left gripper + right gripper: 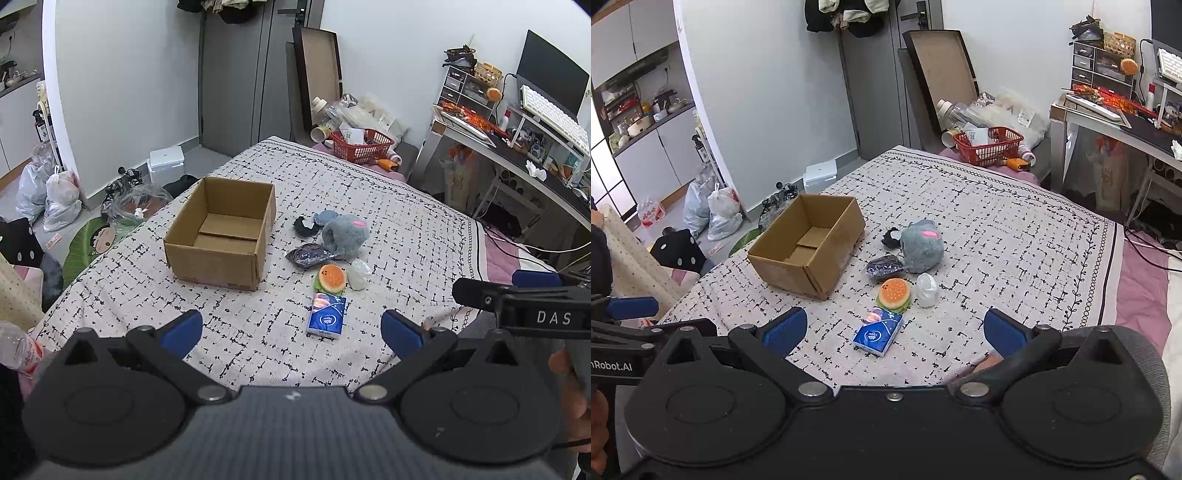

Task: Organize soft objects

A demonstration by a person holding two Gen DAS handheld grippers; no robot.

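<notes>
Soft items beside an open box on a bed; both tongs empty.

Left tongs (291, 332): spread wide, holding nothing, above the near edge of the bed (406, 206). Right tongs (895, 328): likewise wide apart, empty. Box (221, 236): cardboard, flaps open, nothing inside, left of centre. Just right of it, a loose cluster: grey plush (345, 234), black item (306, 226) and dark pouch (308, 255) touching the plush; burger toy (332, 278) with white item (360, 274) beside it; tissue pack (327, 314) nearest the tongs.
</notes>
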